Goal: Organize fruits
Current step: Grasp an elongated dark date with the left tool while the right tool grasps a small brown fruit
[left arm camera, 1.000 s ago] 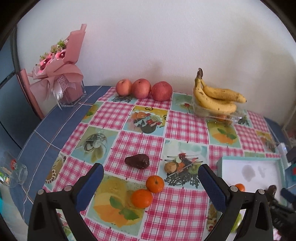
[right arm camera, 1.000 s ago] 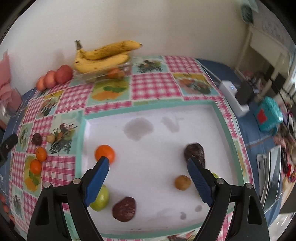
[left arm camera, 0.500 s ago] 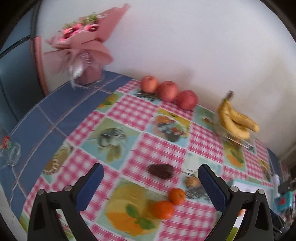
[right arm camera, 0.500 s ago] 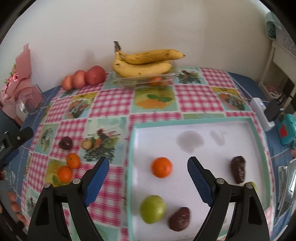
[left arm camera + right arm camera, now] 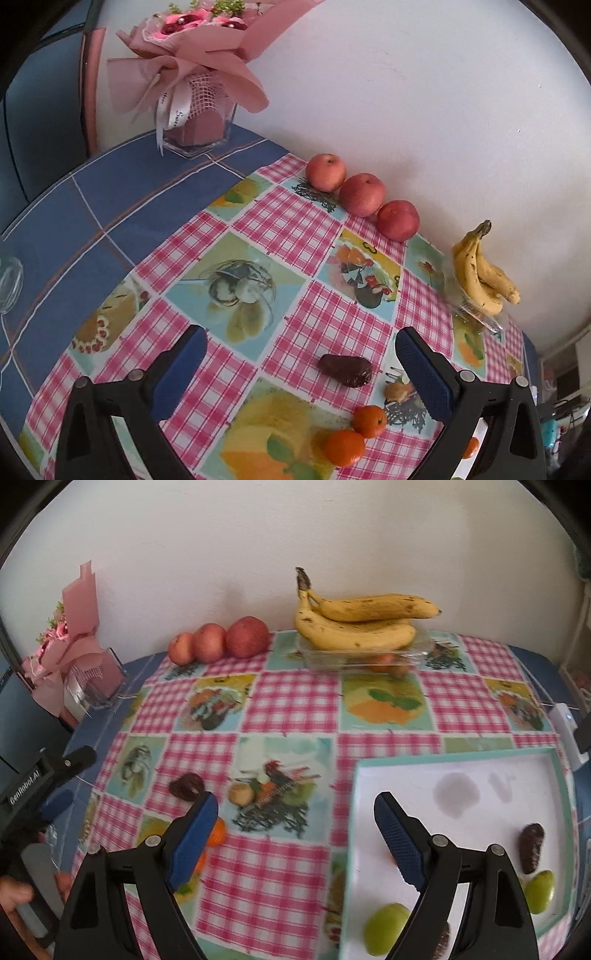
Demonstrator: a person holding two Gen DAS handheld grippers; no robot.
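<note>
The left hand-held gripper (image 5: 299, 373) hovers spread wide and empty over the checked worktop (image 5: 295, 229); the right hand-held gripper (image 5: 295, 834) is equally wide apart, holding nothing. Nearest, at five o'clock in the left view, two oranges (image 5: 344, 446) touch, a dark fruit (image 5: 345, 370) just beyond them. At four o'clock in the right view, the white tray (image 5: 517, 760) holds green fruits (image 5: 386, 927) and a dark one. Farther off, three apples (image 5: 246, 637) line the wall at eleven o'clock, with bananas (image 5: 356, 626) atop a clear box at twelve.
</note>
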